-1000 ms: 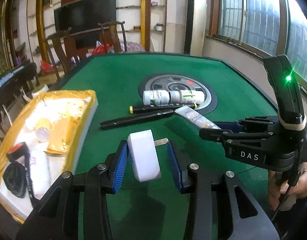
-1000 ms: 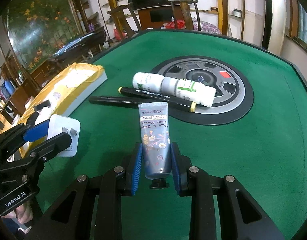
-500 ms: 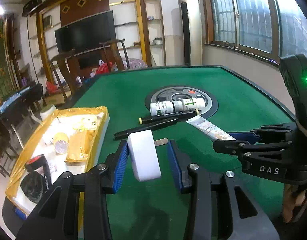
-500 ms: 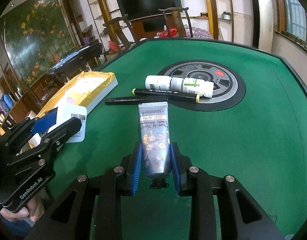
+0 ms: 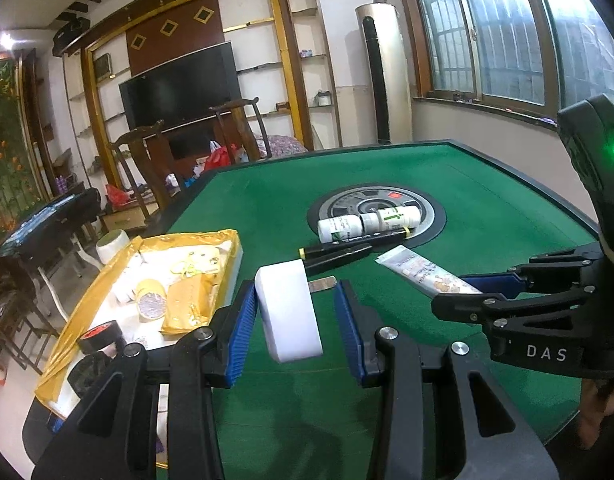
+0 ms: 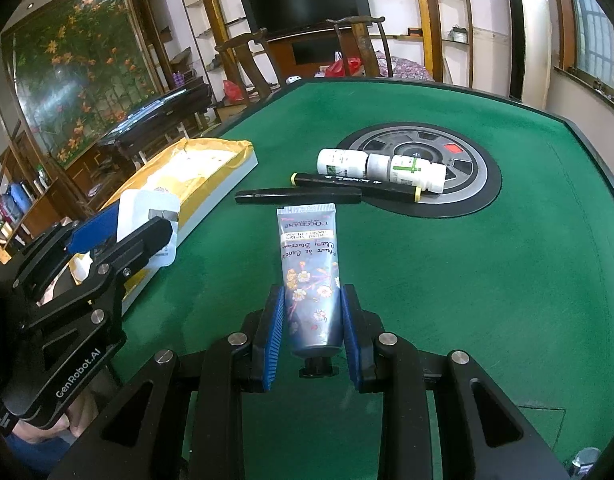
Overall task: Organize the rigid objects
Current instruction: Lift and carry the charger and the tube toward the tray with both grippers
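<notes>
Step in hand, as judged from the layout: both tools are loaded and each item is being carried toward a storage place, probably the yellow-lined tray (image 5: 227,248) at the left of the frame.

**Procedure for a clean carry**
- Hold the left tool (image 5: 297,314) level. The white plug adapter (image 5: 289,312) sits between the blue pads touching the left pad; a gap shows on the right-pad side in the left wrist view, so whether both pads press cannot be confirmed there. In the right wrist view the adapter (image 6: 147,232) hangs clear of the bench, so it is taken as clamped. Avoid rolling the wrist.
- Hold the right tool (image 6: 312,334) steady. Its pads are clamped on the lower body of the hand cream tube (image 6: 311,276), cap toward the tool. The tube is soft; do not tighten further.
- Clear the tray wall before lowering, and release only over a bare part of the tray.

**Appearance of the task items**
- Adapter: white, rounded-corner block with metal prongs at the far end.
- Tube: grey-blue, floral print, black cap, flat crimped end pointing up-frame.
- On the green bench (image 6: 507,260), centre frame: two white bottles (image 6: 381,168) end to end, with two black pens (image 6: 299,196) just beside them.
</notes>
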Motion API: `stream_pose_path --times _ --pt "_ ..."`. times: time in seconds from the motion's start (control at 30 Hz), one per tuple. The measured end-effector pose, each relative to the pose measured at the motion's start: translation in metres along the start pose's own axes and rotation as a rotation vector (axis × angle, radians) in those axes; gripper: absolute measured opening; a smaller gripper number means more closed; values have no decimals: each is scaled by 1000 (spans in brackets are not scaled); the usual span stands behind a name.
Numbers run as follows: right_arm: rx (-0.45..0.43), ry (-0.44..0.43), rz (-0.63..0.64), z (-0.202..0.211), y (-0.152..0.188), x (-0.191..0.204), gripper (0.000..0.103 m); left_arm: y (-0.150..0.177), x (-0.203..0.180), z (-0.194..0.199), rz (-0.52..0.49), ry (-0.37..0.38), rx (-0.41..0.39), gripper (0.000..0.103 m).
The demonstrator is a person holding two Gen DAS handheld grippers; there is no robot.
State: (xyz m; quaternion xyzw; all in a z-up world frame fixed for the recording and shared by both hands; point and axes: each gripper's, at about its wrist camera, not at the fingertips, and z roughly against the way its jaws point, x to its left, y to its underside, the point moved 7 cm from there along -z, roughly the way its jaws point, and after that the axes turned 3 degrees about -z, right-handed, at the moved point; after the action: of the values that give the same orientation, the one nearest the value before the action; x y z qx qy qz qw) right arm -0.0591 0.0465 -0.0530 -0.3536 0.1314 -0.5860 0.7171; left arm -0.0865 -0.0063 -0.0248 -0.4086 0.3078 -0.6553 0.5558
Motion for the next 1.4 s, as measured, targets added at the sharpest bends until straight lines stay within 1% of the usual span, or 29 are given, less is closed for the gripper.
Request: stream_pose_path --times 0.33,0.97,1.4 --pt "-7 -9 15 2 -2 12 24 1 7 4 3 -28 -16 38" --pt "-5 -14 28 1 -1 24 24 3 17 8 17 -51 -34 38" --pt "-2 -22 64 -6 -9 48 24 4 39 11 45 -77 -48 38"
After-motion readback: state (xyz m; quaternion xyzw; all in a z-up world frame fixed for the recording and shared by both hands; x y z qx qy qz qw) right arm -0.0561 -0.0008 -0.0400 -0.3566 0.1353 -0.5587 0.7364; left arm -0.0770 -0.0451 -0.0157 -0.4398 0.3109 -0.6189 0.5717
